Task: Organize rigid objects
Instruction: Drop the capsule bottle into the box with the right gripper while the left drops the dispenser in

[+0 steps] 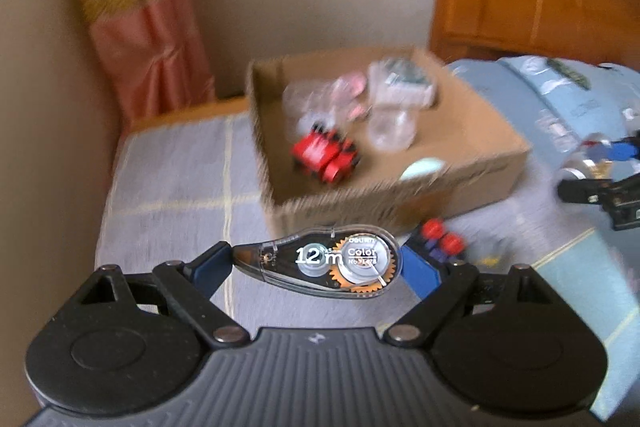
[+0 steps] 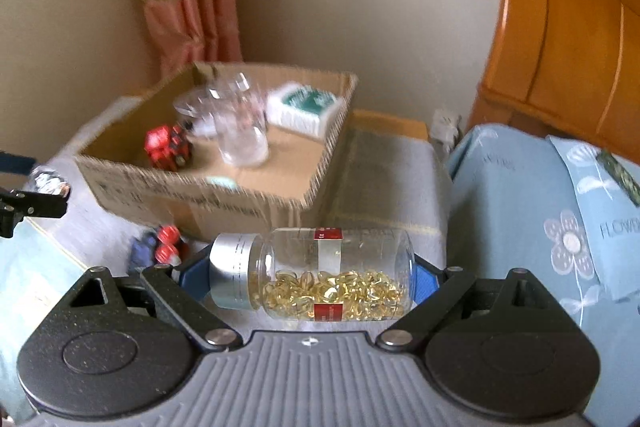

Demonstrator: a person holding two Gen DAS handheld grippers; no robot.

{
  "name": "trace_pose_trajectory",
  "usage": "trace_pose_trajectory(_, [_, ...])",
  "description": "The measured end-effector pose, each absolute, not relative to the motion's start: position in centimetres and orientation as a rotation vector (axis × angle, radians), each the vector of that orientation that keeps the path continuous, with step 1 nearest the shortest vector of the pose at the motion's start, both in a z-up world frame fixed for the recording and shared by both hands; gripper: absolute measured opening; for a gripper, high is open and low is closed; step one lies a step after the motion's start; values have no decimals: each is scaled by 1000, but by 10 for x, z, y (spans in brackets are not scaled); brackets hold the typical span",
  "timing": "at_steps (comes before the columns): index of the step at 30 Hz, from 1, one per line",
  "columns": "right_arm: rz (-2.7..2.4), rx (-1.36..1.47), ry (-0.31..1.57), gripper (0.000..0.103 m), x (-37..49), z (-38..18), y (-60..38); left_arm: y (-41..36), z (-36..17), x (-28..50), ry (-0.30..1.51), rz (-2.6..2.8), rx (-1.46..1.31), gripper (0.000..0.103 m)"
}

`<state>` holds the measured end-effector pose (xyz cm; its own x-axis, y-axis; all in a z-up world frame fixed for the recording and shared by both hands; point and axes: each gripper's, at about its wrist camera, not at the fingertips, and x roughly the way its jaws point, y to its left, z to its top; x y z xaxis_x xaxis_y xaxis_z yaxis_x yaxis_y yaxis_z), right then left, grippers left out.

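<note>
Left gripper (image 1: 316, 265) pinches a clear teardrop-shaped plastic correction-tape dispenser (image 1: 320, 263) lengthwise between its blue pads; right gripper (image 2: 312, 277) clamps a transparent capsule bottle (image 2: 316, 277) (silver cap leftward) sideways, before the brown corrugated cardboard box (image 2: 200, 195).

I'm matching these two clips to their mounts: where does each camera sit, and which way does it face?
Left wrist view: rides the left gripper, facing along its fingers at the open brown cardboard box; the gripper clamps a clear correction-tape dispenser.
Right wrist view: rides the right gripper, facing the same cardboard box; it clamps a clear capsule bottle with a silver cap.
Shared: the box and its red toy vehicle.
</note>
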<state>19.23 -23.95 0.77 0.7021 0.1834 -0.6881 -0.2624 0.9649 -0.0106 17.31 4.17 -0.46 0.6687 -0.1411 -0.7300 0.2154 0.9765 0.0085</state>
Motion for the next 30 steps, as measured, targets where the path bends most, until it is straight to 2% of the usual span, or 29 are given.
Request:
trace_pose_trajectory(7, [315, -115, 701, 96, 207, 35, -227, 26, 34, 201, 740, -273, 118, 89])
trace_pose_trajectory(16, [342, -146, 695, 96, 222, 44, -211, 24, 18, 235, 761, -254, 97, 92])
trace_pose_trajectory(30, [444, -318, 726, 96, 282, 46, -182, 34, 9, 213, 748, -238, 143, 95])
